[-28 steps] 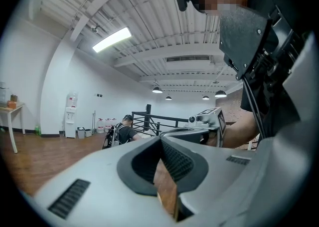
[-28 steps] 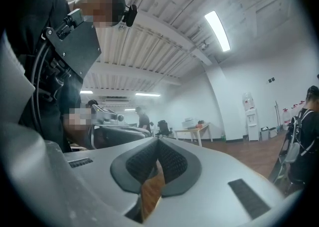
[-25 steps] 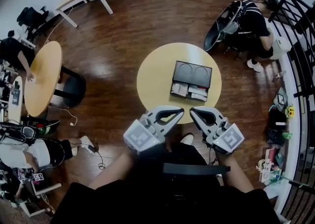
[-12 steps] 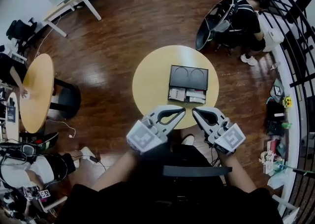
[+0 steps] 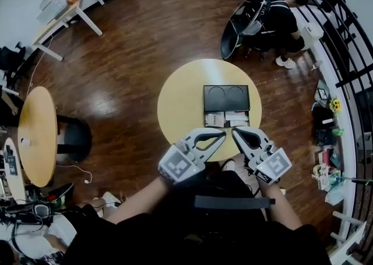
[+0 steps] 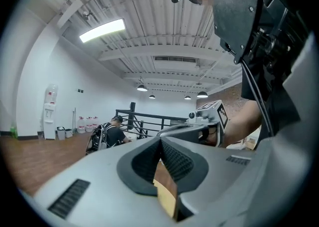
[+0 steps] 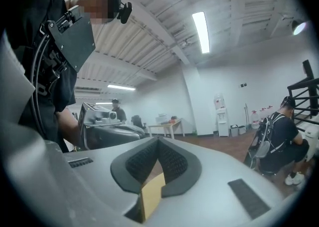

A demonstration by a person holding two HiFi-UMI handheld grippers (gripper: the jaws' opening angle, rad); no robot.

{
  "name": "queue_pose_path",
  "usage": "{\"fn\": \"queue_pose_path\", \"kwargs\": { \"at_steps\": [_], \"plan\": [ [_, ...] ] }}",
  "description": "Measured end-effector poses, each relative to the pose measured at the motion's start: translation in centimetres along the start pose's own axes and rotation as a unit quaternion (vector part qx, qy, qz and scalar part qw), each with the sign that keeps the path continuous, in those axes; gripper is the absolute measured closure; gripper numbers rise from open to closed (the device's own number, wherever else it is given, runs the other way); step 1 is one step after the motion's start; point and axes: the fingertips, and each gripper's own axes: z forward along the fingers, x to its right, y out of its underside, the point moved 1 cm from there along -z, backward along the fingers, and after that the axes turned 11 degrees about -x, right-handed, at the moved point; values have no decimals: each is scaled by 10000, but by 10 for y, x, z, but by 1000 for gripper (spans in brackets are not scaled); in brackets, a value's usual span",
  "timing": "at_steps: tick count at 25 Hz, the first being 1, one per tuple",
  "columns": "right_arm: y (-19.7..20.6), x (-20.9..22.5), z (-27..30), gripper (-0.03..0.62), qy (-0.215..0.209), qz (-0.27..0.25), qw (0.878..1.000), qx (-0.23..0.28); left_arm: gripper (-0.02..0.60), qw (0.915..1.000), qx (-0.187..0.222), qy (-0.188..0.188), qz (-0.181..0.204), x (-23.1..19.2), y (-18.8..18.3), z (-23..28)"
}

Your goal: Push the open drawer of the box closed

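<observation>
The box (image 5: 226, 96) is seen near the middle of the frame in the head view, set on a round yellow table (image 5: 180, 101). Two round recesses are shown in its black top. Its drawer (image 5: 226, 119) is pulled out toward the lower edge of the frame, and white packets are seen inside it.

The left gripper (image 5: 220, 134) and the right gripper (image 5: 235, 131) are held just below the drawer's front edge, side by side, with their tips pointed up the frame at it. Whether either tip touches the drawer cannot be told from this view. In the left gripper view the two dark ribbed pads are pressed together with nothing between them, and the same is seen in the right gripper view.

Print on the packets in the drawer is too small to be read. Black-and-white square patterns are carried on the left marker cube (image 5: 182, 165) and the right marker cube (image 5: 273, 165), and no letters can be made out on them.
</observation>
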Motion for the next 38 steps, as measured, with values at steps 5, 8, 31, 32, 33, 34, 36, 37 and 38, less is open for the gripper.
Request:
{"fn": "queue_pose_path", "kwargs": {
  "at_steps": [5, 8, 31, 32, 33, 34, 36, 37, 38],
  "plan": [
    [13, 28, 26, 583, 588, 88, 9982, -119, 546, 9999, 63, 147, -30, -43, 16, 3],
    [32, 52, 31, 581, 799, 201, 9963, -248, 545, 9998, -18, 184, -17, -58, 25, 21],
    [251, 145, 53, 534, 623, 2395, 9512, -1846, 545, 9969, -775, 15, -146, -71, 133, 154],
    [259, 146, 54, 534, 584, 2517, 9473, -1894, 545, 9967, -798, 17, -165, -71, 136, 157],
    [267, 146, 55, 533, 542, 2632, 9432, -1955, 545, 9965, -816, 11, -185, -70, 139, 159],
    [275, 146, 56, 531, 494, 2739, 9389, -2024, 545, 9963, -832, -3, -204, -70, 141, 161],
    [291, 146, 59, 524, 402, 2933, 9306, -2153, 545, 9959, -867, -44, -242, -70, 148, 163],
    [299, 146, 60, 522, 364, 3030, 9267, -2195, 546, 9957, -886, -63, -266, -70, 151, 164],
    [306, 147, 62, 519, 328, 3140, 9228, -2209, 546, 9955, -902, -79, -291, -69, 155, 165]
  ]
}}
